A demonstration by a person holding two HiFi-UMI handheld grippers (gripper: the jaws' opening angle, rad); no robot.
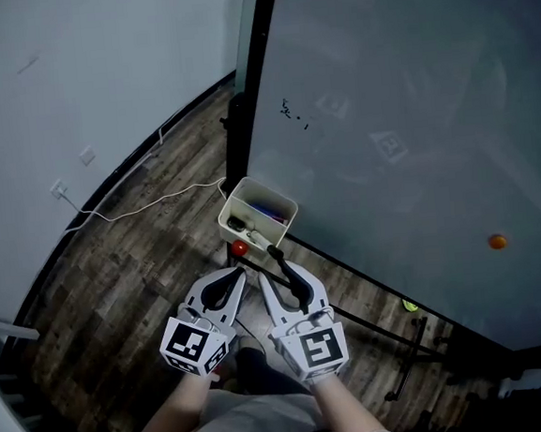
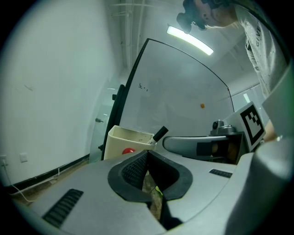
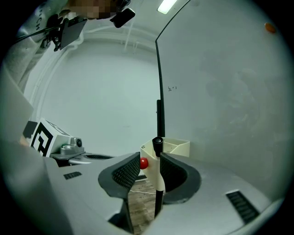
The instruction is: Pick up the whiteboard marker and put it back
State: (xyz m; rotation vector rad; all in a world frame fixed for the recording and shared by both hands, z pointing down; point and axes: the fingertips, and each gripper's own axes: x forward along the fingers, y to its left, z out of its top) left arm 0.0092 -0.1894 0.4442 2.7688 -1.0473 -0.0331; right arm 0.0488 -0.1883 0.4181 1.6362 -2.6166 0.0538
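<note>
Item one: left gripper (image 1: 235, 277), held level at the person's left, its jaw tips pressed together with nothing between them (image 2: 147, 153). Item two: right gripper (image 1: 274, 270), just beside the first and also level, jaws standing wide (image 3: 150, 161). Item three: whiteboard marker (image 3: 158, 170), white barrel with a black cap. It stands between the right gripper's jaws, resting against the right-hand pad with a clear gap to the other, and its cap pokes out past the jaw tips (image 1: 279, 261) toward the holder. Item four: cream holder box (image 1: 236, 204), open-topped, set at the lower corner of the whiteboard (image 1: 411, 104) just ahead of both grippers, with a few pens lying inside. Item five: small red round piece (image 1: 239, 249) just under the box. Sundries: an orange dot (image 1: 497, 241) on the board, faint scribbles, a wood-plank floor (image 1: 133, 260) and a white cable (image 1: 147, 207) trailing along the wall.
</note>
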